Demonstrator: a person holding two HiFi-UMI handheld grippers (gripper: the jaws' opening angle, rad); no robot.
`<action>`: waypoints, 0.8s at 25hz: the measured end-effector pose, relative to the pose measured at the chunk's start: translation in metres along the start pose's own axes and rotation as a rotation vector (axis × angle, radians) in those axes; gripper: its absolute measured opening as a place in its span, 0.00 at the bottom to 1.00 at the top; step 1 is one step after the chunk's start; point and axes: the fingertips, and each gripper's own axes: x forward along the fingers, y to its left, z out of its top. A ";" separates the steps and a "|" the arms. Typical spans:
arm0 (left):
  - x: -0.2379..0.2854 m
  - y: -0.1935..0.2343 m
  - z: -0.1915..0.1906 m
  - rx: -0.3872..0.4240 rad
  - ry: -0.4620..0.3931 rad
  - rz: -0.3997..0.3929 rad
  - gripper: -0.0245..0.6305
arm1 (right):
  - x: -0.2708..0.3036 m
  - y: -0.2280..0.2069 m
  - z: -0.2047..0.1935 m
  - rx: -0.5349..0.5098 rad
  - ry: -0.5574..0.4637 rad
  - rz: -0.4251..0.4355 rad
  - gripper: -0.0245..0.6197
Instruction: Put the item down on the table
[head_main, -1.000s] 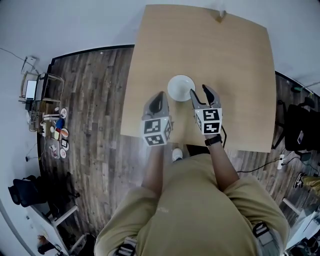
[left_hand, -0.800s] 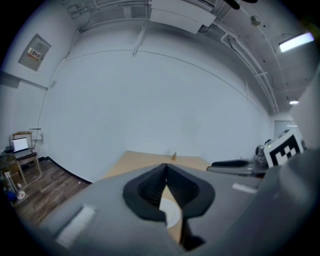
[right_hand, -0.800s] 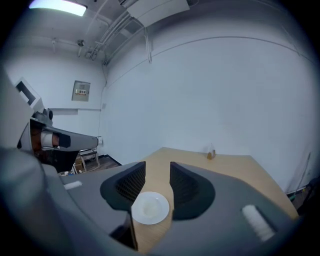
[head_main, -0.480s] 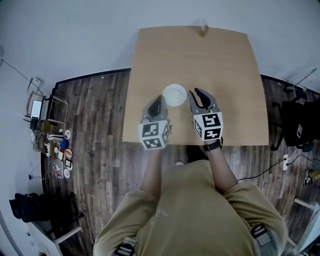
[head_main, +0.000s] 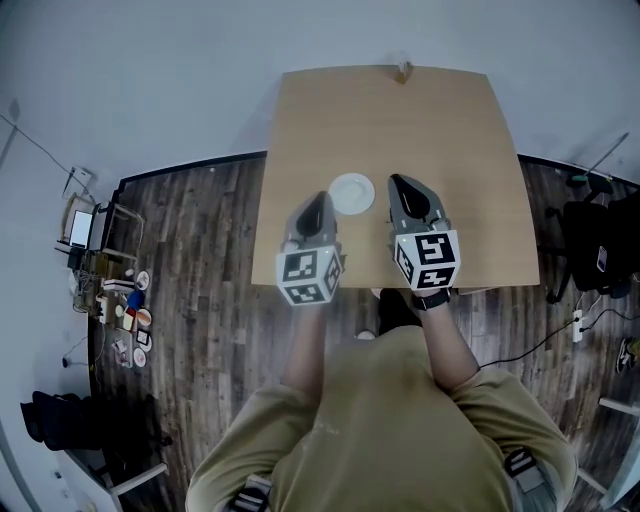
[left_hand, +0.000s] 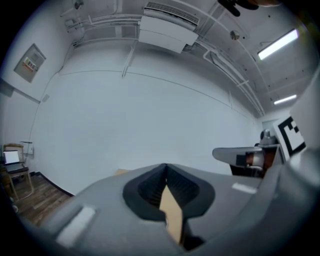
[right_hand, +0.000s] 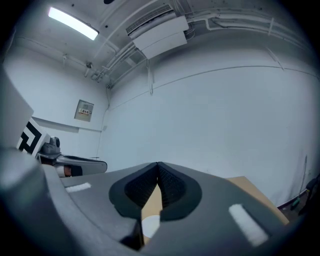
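A white bowl (head_main: 352, 193) stands on the wooden table (head_main: 450, 150), near its front edge, and nothing holds it. My left gripper (head_main: 319, 198) hovers just left of the bowl, jaws pressed together and empty. On the bowl's right, my right gripper (head_main: 397, 182) is also shut with nothing in it. In the left gripper view the jaws (left_hand: 166, 166) meet at the tip, with only table showing below them. In the right gripper view the jaws (right_hand: 158, 164) meet too, and a sliver of the bowl (right_hand: 149, 225) shows beneath them. Both gripper views point up at the wall and ceiling.
A small tan object (head_main: 403, 71) sits at the table's far edge. Left of the table, on the wood floor, are a stand with a laptop (head_main: 80, 229) and small clutter (head_main: 125, 310). A black chair (head_main: 600, 250) and cables lie to the right.
The right gripper's jaws, open beside the bowl before, are now shut. Both grippers have drawn back slightly from the bowl, which stays on the table.
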 end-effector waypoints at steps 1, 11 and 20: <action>-0.002 0.000 0.001 0.006 -0.004 -0.001 0.04 | -0.003 0.002 0.004 -0.002 -0.012 0.001 0.05; -0.012 -0.002 0.009 0.012 -0.049 -0.012 0.04 | -0.021 0.010 0.028 -0.068 -0.109 -0.025 0.05; -0.014 0.004 0.006 -0.016 -0.080 -0.015 0.04 | -0.018 0.005 0.012 -0.053 -0.079 -0.046 0.05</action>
